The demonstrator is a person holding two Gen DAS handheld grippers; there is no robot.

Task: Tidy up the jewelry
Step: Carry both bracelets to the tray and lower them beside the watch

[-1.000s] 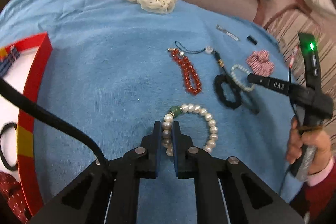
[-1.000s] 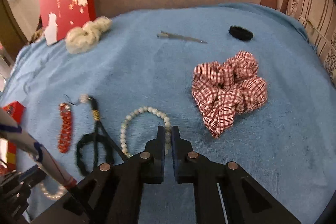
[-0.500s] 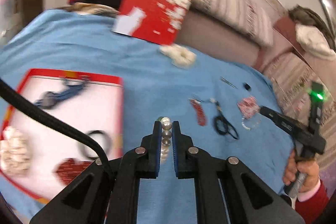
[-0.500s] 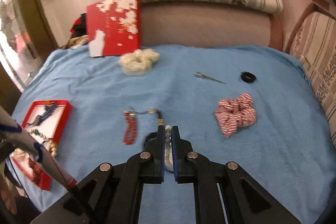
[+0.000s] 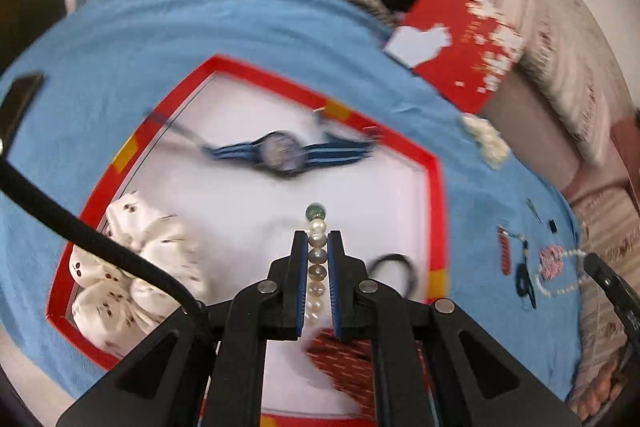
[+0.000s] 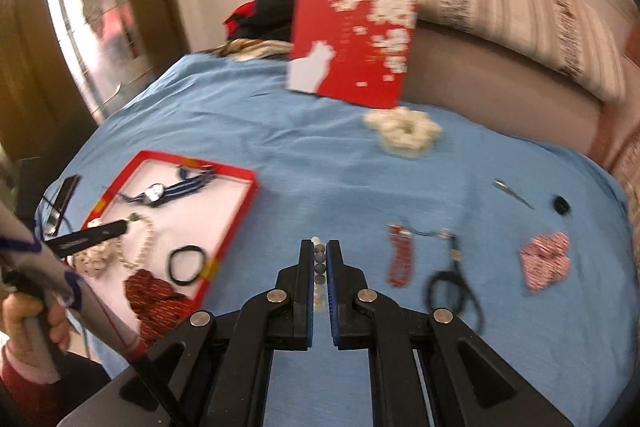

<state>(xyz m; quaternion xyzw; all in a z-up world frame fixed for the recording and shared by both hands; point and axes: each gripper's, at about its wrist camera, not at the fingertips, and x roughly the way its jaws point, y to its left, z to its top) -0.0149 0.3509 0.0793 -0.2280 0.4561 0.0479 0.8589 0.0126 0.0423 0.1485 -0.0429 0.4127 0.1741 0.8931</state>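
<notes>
- Left wrist view: the left gripper (image 5: 318, 247) was clamped on a pearl bracelet (image 5: 315, 259), its two fingers (image 5: 298, 267) narrowed to a single bead's width with the strand running straight up the gap between them.
- A green bead (image 5: 315, 212) and two white pearls stuck out just past the fingertips; the lower end of the strand hung back toward the gripper body.
- The held bracelet hung over the white floor of a red-rimmed tray (image 5: 434, 187), which filled the view ahead of and beneath the fingers.
- Inside the tray, a blue-strapped watch (image 5: 282, 153) lay ahead of the fingertips, a white spotted scrunchie (image 5: 136, 267) to their left, a black hair tie (image 5: 394, 273) just to their right, and a dark red patterned scrunchie (image 5: 344, 359) beneath them.
- Far right on the blue cloth (image 5: 200, 27), a second pearl strand (image 5: 560, 289) dangled from the other tool's tip.
- Right wrist view: the right gripper (image 6: 319, 251) was closed almost fully on a beaded bracelet (image 6: 319, 267), grey-white beads lined up in the thin slit between its fingers (image 6: 306, 271).
- It hung above bare blue cloth; the tray (image 6: 236, 223) lay to the left of the fingers.
- A red bead bracelet (image 6: 401, 261), a black corded charm (image 6: 452, 283) and a red checked scrunchie (image 6: 546, 261) lay to the right of the fingers.
- A cream scrunchie (image 6: 404, 131) lay ahead of them.
</notes>
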